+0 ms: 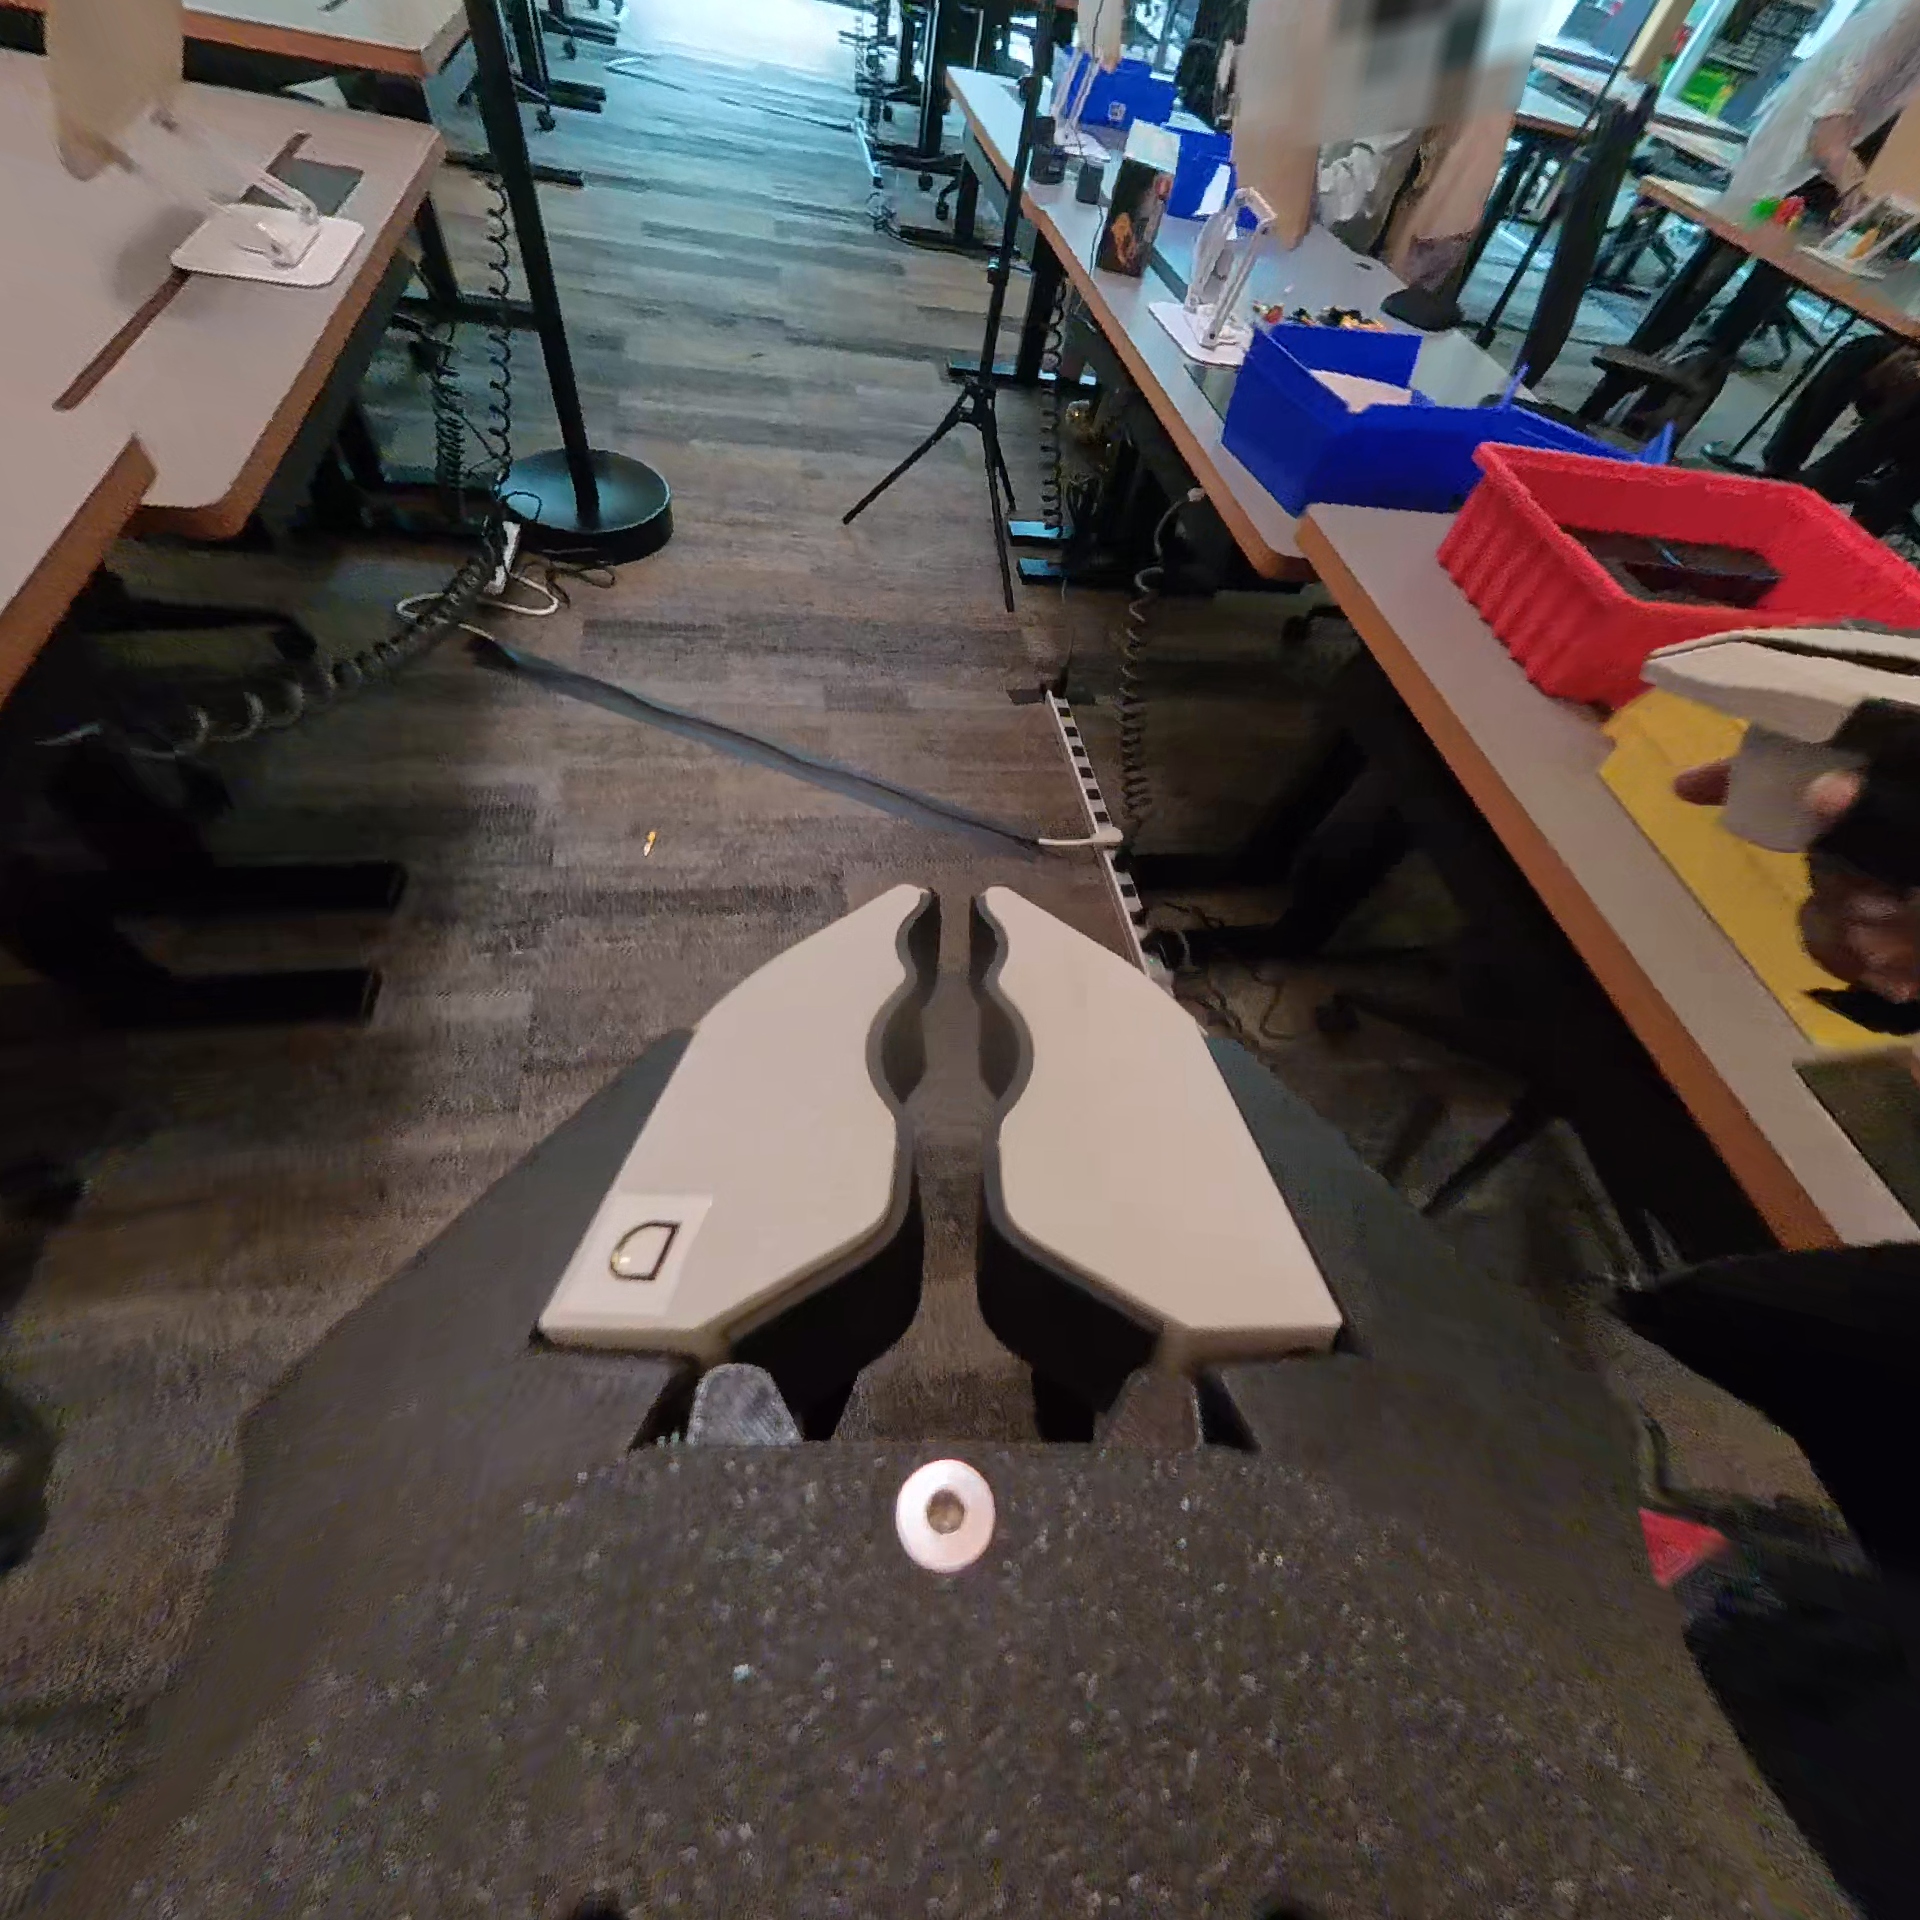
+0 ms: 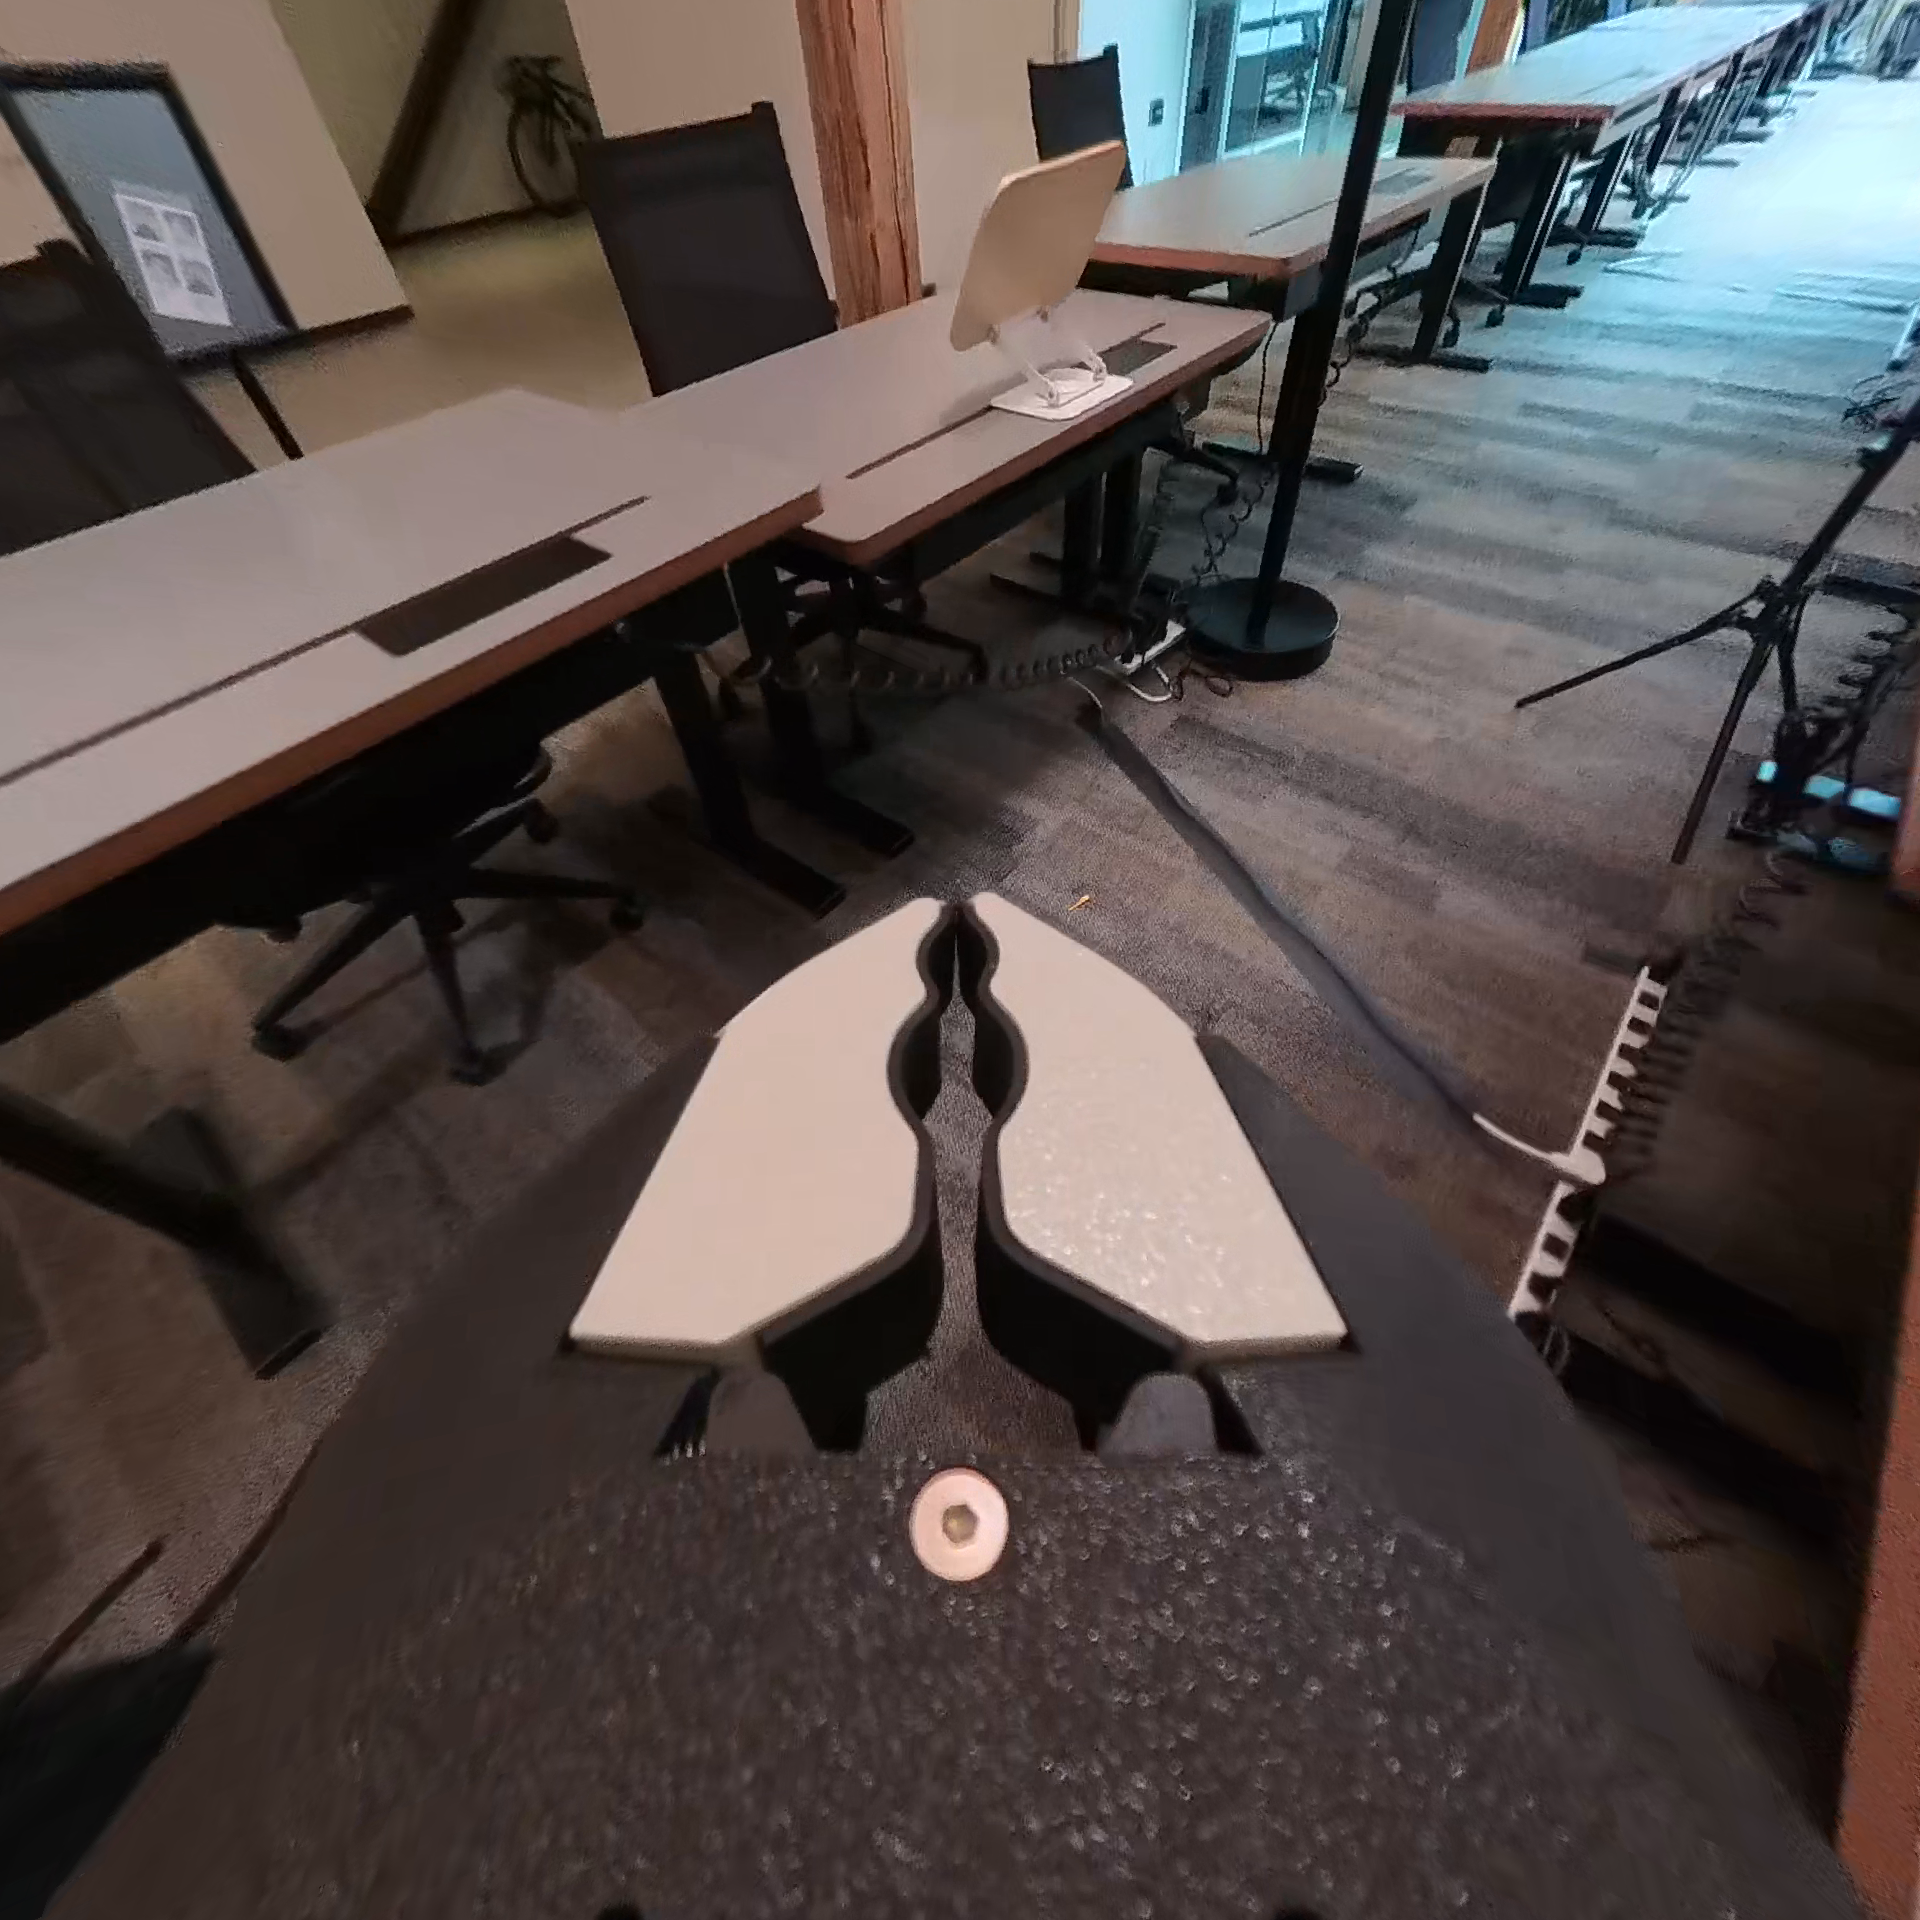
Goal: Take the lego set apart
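dark grey carpet (image 1: 727, 727) fills the aisle between rows of grey-topped, wood-edged desks, and both wrist cameras look out over it rather than at a work surface; coiled black cables (image 1: 312, 675) and a black tripod (image 1: 977, 436) stand on the floor in the left wrist view; the left gripper (image 1: 954, 902), grey fingers on a speckled black body, hangs above the carpet with its tips a narrow slit apart and nothing between them; to its right runs the near desk (image 1: 1475, 790), carrying a red ribbed plastic bin (image 1: 1579, 613), a blue plastic bin (image 1: 1340, 436) beyond it, and a flat yellow mat (image 1: 1683, 769) just this side of the red bin; small coloured lego pieces (image 1: 1309, 312) lie scattered on the desk behind the blue bin, too small to tell apart, and no built set can be made out; the other gripper shows at the right edge of that view over the yellow mat, held in a person's hand (image 1: 1860, 914); the right gripper (image 2: 958, 914) in its own view is also over carpet, its tips touching or all but touching, holding nothing; ahead of it stand bare grey desks (image 2: 416, 540), black mesh office chairs (image 2: 707, 239), a tilted beige panel on a white stand (image 2: 1039, 239), and a wooden post (image 2: 862, 156).
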`<state>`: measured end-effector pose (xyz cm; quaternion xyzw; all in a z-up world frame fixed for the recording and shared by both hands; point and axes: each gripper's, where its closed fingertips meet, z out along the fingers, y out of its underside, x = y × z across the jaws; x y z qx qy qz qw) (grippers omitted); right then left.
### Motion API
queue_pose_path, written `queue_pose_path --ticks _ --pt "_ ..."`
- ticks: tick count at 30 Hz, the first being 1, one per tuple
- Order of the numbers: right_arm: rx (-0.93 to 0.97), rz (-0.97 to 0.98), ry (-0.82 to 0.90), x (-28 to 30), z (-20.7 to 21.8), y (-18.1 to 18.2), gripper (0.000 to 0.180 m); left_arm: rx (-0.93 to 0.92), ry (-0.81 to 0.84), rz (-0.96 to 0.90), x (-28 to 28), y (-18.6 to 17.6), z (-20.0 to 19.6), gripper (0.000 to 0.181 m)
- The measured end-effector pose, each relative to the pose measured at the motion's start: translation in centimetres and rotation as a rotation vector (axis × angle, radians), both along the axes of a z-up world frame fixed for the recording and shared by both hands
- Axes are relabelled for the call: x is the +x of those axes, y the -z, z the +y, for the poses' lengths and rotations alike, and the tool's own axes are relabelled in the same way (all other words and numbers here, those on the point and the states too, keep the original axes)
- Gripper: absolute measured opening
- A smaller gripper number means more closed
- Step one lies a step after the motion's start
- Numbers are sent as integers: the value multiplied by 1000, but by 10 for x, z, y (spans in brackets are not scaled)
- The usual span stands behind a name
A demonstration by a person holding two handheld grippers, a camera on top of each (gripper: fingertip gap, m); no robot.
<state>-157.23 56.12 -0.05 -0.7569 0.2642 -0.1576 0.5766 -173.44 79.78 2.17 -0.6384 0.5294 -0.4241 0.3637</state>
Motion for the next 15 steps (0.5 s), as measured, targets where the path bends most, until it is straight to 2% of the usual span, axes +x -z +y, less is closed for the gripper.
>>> queue_pose_path --ticks 3,6,9,15 --pt "-16 35 -9 67 64 -6 0 -37 10 27 104 26 68 7" --pt "-57 25 -1 134 125 5 0 -28 25 77 207 65 133 10" --pt "-60 1 7 212 189 32 0 20 58 148 317 123 202 12" --pt "-92 -21 -1 377 317 99 1 94 107 279 521 266 333 12"
